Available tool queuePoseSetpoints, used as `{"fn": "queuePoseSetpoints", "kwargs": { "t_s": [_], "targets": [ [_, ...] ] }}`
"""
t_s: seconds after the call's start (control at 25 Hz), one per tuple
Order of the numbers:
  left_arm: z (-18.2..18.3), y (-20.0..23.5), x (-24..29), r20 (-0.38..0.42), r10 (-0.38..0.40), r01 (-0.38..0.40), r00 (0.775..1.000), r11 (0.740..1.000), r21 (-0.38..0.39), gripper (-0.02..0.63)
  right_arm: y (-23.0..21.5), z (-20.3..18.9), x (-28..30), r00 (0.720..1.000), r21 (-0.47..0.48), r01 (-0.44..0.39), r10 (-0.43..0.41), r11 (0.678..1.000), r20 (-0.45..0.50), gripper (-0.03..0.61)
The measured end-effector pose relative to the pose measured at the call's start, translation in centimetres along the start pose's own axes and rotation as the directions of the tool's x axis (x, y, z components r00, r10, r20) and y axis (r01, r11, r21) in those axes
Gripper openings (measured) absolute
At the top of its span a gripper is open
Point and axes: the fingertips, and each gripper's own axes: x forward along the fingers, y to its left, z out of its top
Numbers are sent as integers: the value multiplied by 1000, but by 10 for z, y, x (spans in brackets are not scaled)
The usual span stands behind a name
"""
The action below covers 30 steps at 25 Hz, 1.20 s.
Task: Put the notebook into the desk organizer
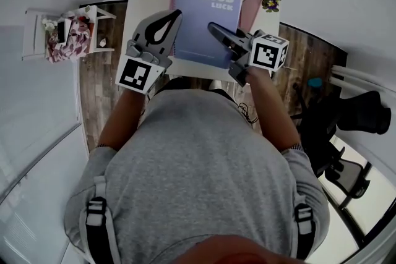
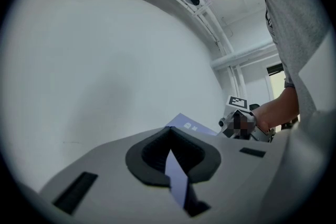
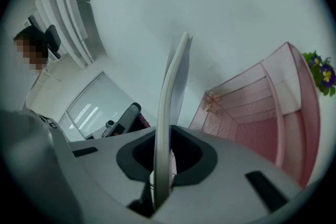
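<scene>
Notebook (image 1: 204,18) clamped at opposite sides, left gripper (image 1: 176,13) and right gripper (image 1: 215,28) jaws both pinched on it, likely to steady it over pink desk organizer (image 1: 255,0) for insertion.

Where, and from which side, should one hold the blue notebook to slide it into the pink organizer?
By its near edge, coming from that side: the notebook is thin and flat, leaving its far edge free to enter the organizer.
</scene>
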Motion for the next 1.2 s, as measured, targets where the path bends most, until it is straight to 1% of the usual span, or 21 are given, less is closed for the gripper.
{"fn": "queuePoseSetpoints", "kwargs": {
  "t_s": [0.16,0.32,0.52,0.72,0.88,1.08,1.2],
  "targets": [
    [-2,-2,-2,-2,-5,5,1000,1000,-6,18,0,3,1,1000,26,14,-14,1000,-5,41],
    [-4,-2,-1,-3,-8,8,1000,1000,-12,18,-7,5,3,1000,89,2,-2,996,2,41],
    [-8,-1,2,-8,-16,16,1000,1000,-17,18,-15,6,11,1000,136,3,0,991,-23,41],
    [-10,3,5,-13,-16,16,1000,1000,-24,18,-31,4,17,997,164,63,-54,984,-59,41],
    [-12,4,5,-15,-23,22,1000,999,-30,18,-36,3,23,996,205,68,-56,976,-66,43],
    [-18,7,5,-27,-30,29,999,999,-40,18,-40,6,33,997,219,47,-34,975,-65,43],
    [-20,8,4,-28,-36,35,999,998,-42,18,-46,4,37,996,219,61,-45,974,-77,44]
  ]
}}
